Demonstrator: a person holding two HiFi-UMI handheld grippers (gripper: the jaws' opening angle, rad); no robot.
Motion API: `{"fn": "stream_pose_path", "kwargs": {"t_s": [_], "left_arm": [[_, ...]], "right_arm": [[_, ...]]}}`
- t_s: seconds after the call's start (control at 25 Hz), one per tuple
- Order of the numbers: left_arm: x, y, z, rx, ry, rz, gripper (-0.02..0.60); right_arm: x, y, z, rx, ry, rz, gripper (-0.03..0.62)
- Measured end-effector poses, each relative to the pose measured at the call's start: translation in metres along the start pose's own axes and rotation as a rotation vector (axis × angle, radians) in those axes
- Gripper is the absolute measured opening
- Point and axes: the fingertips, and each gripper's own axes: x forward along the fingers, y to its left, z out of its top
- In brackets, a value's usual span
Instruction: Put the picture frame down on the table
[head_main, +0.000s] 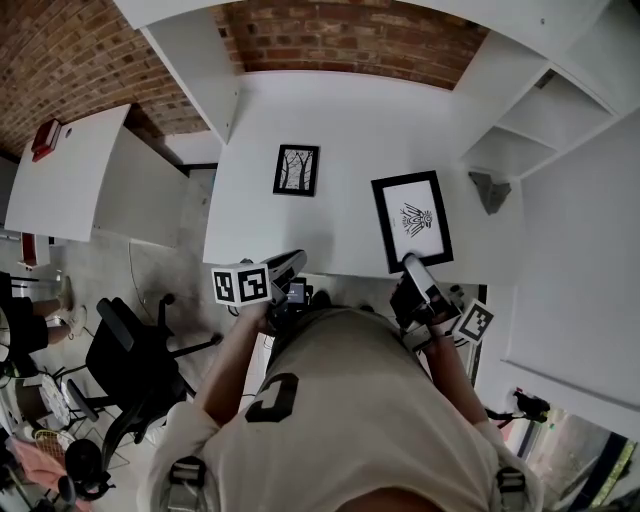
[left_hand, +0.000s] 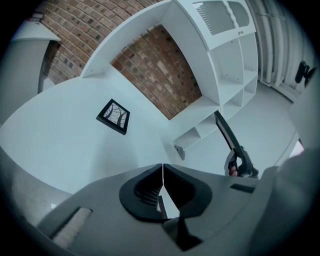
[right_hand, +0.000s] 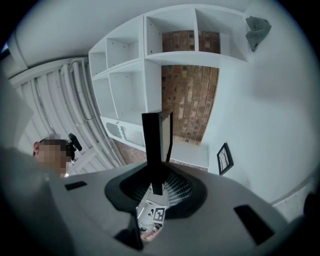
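A large black picture frame (head_main: 412, 220) with a white print is held by its near edge in my right gripper (head_main: 418, 275), which is shut on it. It hangs tilted over the near right part of the white table (head_main: 340, 120). In the right gripper view the frame (right_hand: 157, 140) stands edge-on between the jaws of my right gripper (right_hand: 159, 174). From the left gripper view it is a thin dark bar (left_hand: 226, 131). My left gripper (head_main: 292, 268) is at the table's near edge, its jaws shut with nothing between them (left_hand: 163, 172).
A small black frame (head_main: 296, 169) (left_hand: 114, 116) (right_hand: 225, 158) lies flat mid-table. A grey cloth (head_main: 490, 190) sits by the white shelf unit (head_main: 545, 115) on the right. A black office chair (head_main: 135, 355) stands on the floor at the left.
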Motion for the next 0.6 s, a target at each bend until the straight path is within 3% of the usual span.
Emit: {"fn": "stream_pose_path", "kwargs": {"t_s": [0.6], "left_arm": [[-0.050,0.016,0.010,-0.065,-0.152,0.039,0.008]], "right_arm": [[0.020,-0.001,-0.010,-0.008,0.018,-0.002,0.063]]}}
